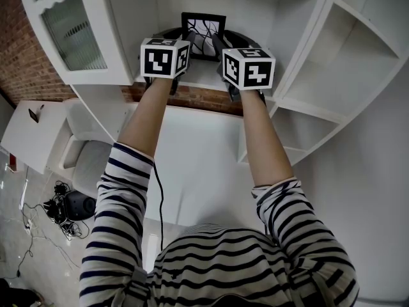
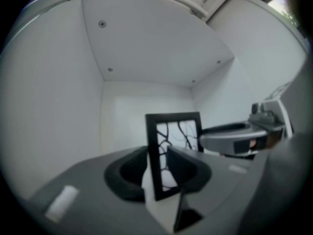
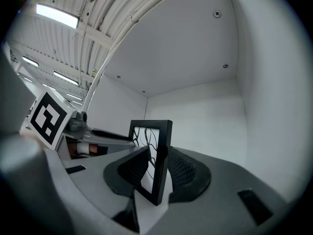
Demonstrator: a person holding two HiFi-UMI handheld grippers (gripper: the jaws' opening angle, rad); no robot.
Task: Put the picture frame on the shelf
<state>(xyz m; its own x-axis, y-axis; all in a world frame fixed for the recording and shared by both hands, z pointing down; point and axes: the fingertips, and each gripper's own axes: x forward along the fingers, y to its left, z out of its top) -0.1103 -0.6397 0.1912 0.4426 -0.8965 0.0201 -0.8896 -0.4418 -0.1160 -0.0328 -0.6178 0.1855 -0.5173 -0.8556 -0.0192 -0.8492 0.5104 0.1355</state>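
Evidently a white shelf unit fills the upper part of the head view, and both arms are stretched level into one of its open compartments. The picture frame is thereby carried past the front edge of the shelf board, between the two side walls and short of the back wall. The frame is kept upright with its picture turned toward the person, which is judged to suit standing it on the board. Whether its lower edge already rests there cannot be told, since it is hidden behind the grippers. The left gripper is clamped on the frame's left border and the right gripper on its right border, a two-sided hold judged to keep it from tipping. No brand or lettering can be read: only dark branching lines are shown in the frame, and square black-and-white markers on the marker cubes.
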